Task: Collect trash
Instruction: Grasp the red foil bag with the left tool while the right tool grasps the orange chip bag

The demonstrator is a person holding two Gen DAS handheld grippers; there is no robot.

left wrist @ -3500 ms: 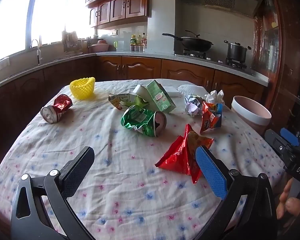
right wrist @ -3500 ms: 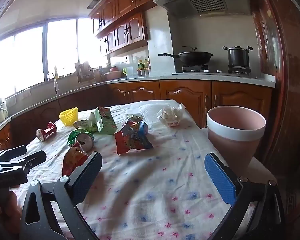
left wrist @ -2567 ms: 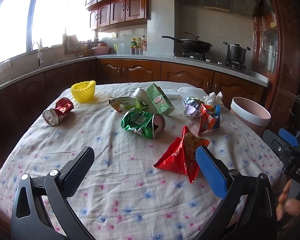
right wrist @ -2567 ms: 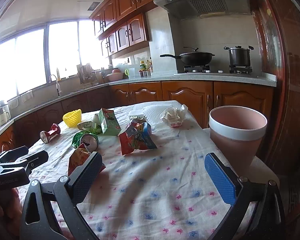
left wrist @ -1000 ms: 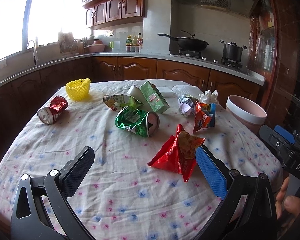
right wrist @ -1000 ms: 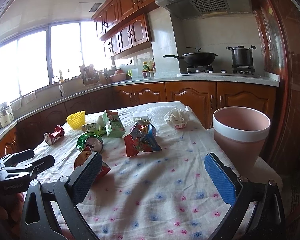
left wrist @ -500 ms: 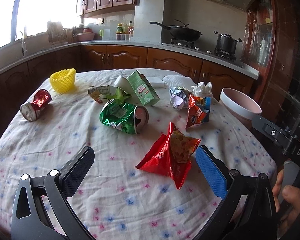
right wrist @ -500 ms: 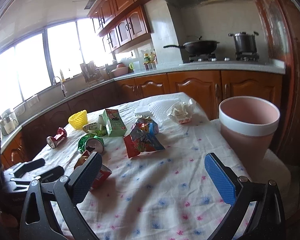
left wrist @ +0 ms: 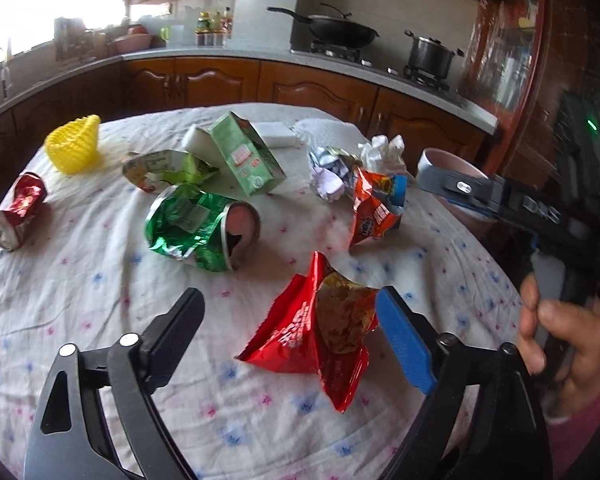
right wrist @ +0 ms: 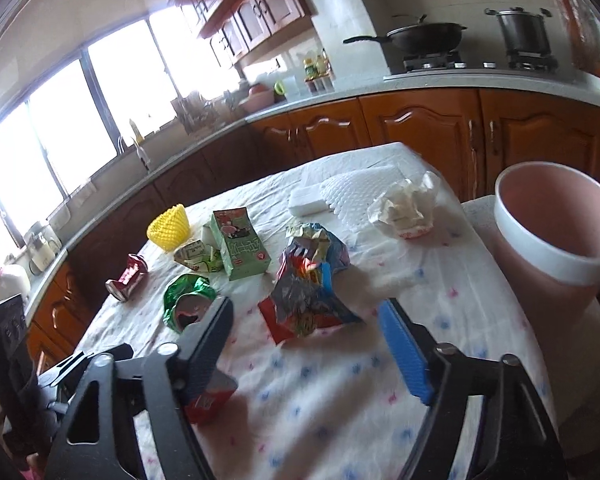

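Left gripper [left wrist: 288, 320]: jaws apart, lately narrowing, nothing gripped; crinkled red foil snack bag [left wrist: 320, 332] lies on the flowered tablecloth [left wrist: 100, 300] just ahead, near the blue pad.

Right gripper [right wrist: 306, 332]: jaws apart, lately narrowing, empty; torn multicoloured foil wrapper [right wrist: 308, 288] lies ahead of it.

Pink plastic bin with white rim [right wrist: 556, 248]: beside the table.

Green carton [left wrist: 244, 158]: red label, writing unreadable.

Crushed green can [left wrist: 200, 232]: mid-table.

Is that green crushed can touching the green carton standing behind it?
Apart. In the left wrist view, a strip of bare tablecloth shows between the green crushed can and the green carton.
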